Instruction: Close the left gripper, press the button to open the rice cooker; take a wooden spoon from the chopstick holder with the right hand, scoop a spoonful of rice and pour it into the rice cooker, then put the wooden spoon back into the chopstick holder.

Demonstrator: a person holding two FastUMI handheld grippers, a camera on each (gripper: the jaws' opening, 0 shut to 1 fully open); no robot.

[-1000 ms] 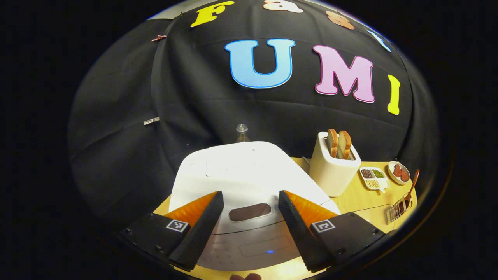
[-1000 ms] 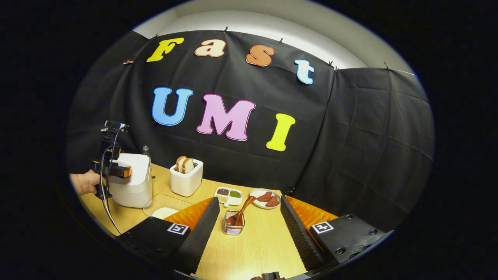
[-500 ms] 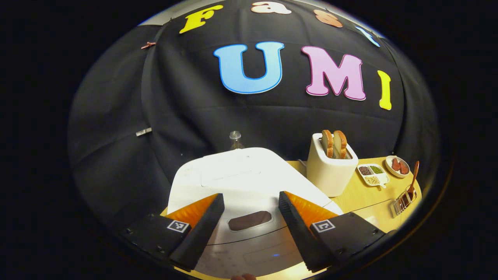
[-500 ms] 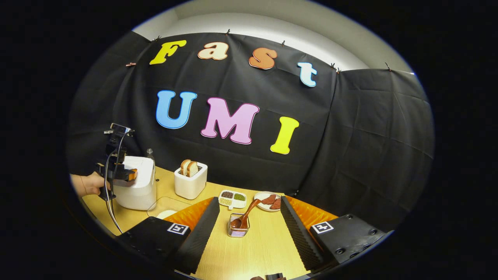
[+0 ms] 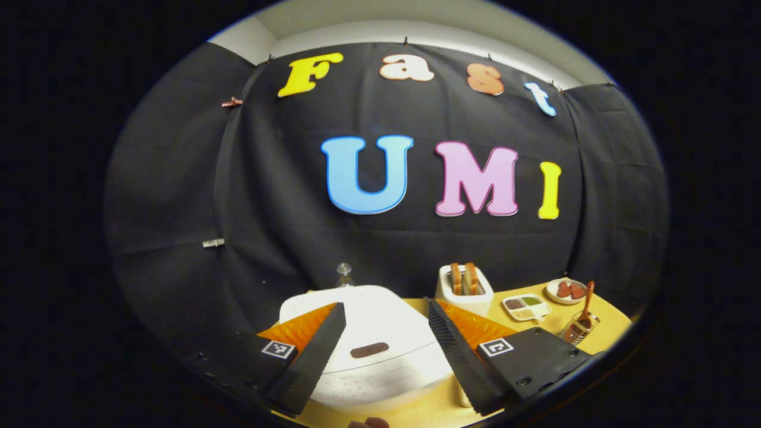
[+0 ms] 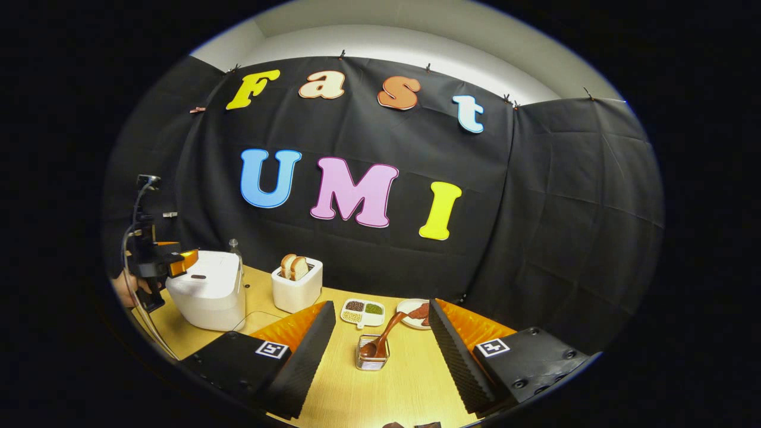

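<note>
The white rice cooker (image 5: 368, 333) sits just ahead of my left gripper (image 5: 384, 304), lid down, its dark oval button (image 5: 369, 350) showing between the fingers. That gripper is open, holds nothing and hovers off the cooker. In the right gripper view the cooker (image 6: 208, 288) stands at the far left, with the left gripper (image 6: 181, 261) beside its top, held by a hand (image 6: 125, 288). My right gripper (image 6: 381, 303) is open and empty above the table. A wire chopstick holder (image 6: 373, 359) stands between its fingers, and the wooden spoon (image 6: 387, 334) leans in it.
A white toaster (image 6: 297, 285) with two bread slices stands right of the cooker. Behind the holder lie a divided dish of grains (image 6: 362, 312) and a small plate (image 6: 410, 315). A bottle (image 6: 235, 246) stands behind the cooker. Yellow tabletop (image 6: 392, 392) lies under my right gripper.
My left gripper has drawn back and up from the cooker, which now looks smaller and lower; it stays open. The lid is still down. The right gripper has barely shifted.
</note>
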